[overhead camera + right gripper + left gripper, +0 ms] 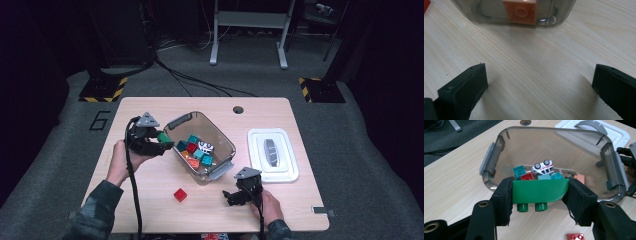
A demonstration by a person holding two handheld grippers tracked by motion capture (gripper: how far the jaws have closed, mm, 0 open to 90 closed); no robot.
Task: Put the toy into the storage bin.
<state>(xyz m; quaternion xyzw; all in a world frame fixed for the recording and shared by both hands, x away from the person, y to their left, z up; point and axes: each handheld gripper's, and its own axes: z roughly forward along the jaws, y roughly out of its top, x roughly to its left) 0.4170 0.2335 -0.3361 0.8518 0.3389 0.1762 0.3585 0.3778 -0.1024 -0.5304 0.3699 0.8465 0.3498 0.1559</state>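
Green brick [540, 191] pinched in left tongs [540, 192] above bin [499, 147] rim; right tongs [540, 82] spread, low over table [536, 62]

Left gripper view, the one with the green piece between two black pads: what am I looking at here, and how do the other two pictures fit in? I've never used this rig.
No robot arm here: a person holds a two-jaw hand tool in each hand. The high view looks down on the wooden table from above. The other two pictures come from cameras riding on the tools.

The left gripper is clamped on a green brick, studs down, at the rim of a clear bin holding coloured bricks and an upturned toy car.

The right gripper is open, its jaws wide apart above bare wood, near the bin.

Also on the table: a loose red brick and the bin's white lid.
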